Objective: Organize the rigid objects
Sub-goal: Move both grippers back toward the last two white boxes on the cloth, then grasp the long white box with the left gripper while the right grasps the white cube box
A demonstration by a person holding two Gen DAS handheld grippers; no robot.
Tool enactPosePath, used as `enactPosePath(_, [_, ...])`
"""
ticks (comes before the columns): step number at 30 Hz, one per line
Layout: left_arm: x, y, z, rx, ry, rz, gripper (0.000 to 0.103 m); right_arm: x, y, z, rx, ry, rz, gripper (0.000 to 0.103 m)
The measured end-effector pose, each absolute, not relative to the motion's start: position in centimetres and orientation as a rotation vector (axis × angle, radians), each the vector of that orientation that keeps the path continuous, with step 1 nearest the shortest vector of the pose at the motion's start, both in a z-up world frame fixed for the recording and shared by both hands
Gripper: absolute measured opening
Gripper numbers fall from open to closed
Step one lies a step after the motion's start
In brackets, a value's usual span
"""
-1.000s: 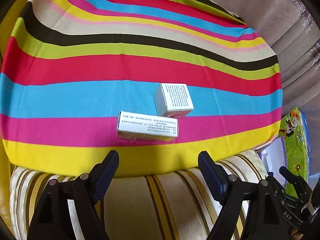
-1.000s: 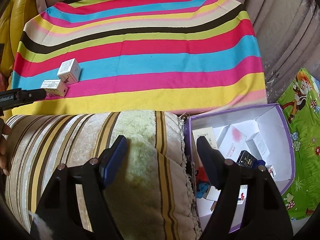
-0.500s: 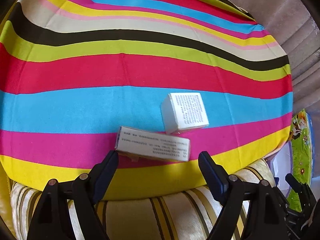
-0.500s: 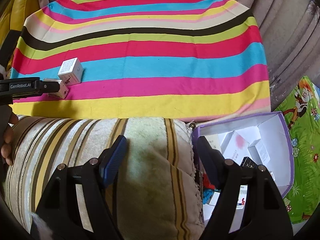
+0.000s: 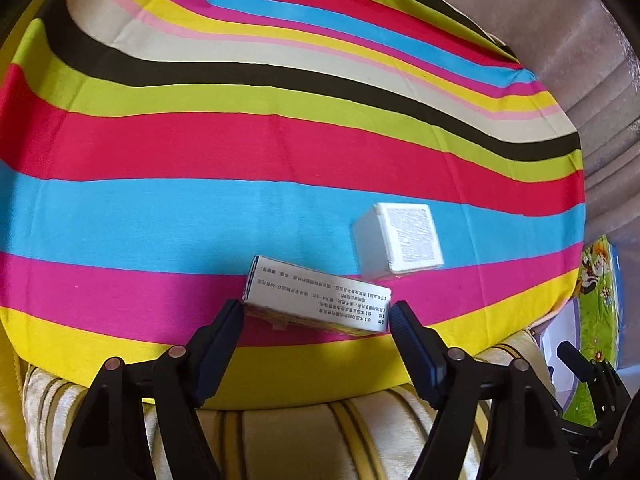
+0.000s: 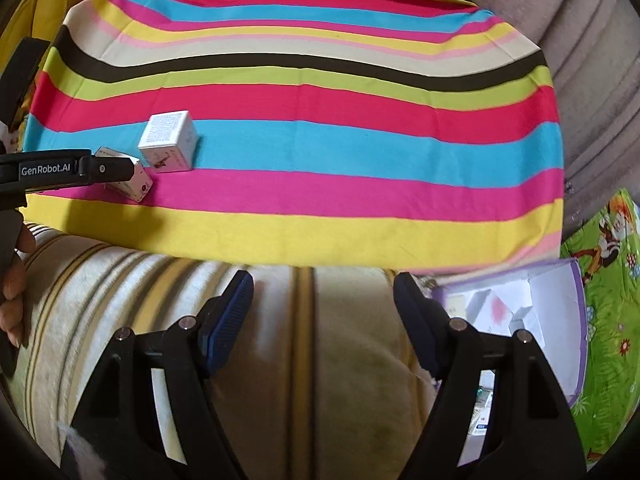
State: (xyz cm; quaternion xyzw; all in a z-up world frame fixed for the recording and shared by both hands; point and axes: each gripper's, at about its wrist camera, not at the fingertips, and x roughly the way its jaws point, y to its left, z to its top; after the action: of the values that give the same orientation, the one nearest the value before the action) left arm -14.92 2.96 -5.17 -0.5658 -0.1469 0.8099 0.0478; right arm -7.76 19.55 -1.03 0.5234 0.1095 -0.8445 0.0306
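L tongs (image 5: 316,314) lower-center of frame, jaws just been closing w/ long white box (image 5: 316,300) between tips, touching or not: can't tell. R tongs (image 6: 324,296) apart, empty, over striped cushion (image 6: 280,340). Cube box (image 5: 398,240) just right of long box.

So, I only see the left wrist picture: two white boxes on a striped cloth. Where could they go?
Observer: The right wrist picture shows an open purple-edged carton off the near right corner of the cloth, with small packages inside.
Visitor: Is the other claw carrying anything?
Observer: No, the right claw is open and empty, above a striped cushion.
Visitor: Anything new on the boxes?
Observer: The cube box has a small picture on its side face.
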Motion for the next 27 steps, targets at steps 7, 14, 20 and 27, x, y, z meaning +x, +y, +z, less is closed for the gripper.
enactPosePath(7, [-14.5, 1.2, -5.0, -1.689, -0.538, 2.488, 0.075, -8.9, 15.1, -1.1, 1.565, 0.458, -2.566, 0.075])
enactPosePath(14, [-15.3, -0.5, -5.2, -1.661, -0.620, 2.542, 0.075, -10.4, 11.0, -1.8, 1.546, 0.496, -2.519, 0.075])
enactPosePath(20, [-15.5, -1.9, -5.5, -1.646, -0.690, 2.568, 0.075, -12.3, 8.8, -2.0, 1.524, 0.501, -2.523, 0.075])
enactPosePath(27, [-15.9, -2.4, -5.7, -1.632, -0.741, 2.566, 0.075, -13.7, 7.0, -2.1, 1.489, 0.478, -2.519, 0.075])
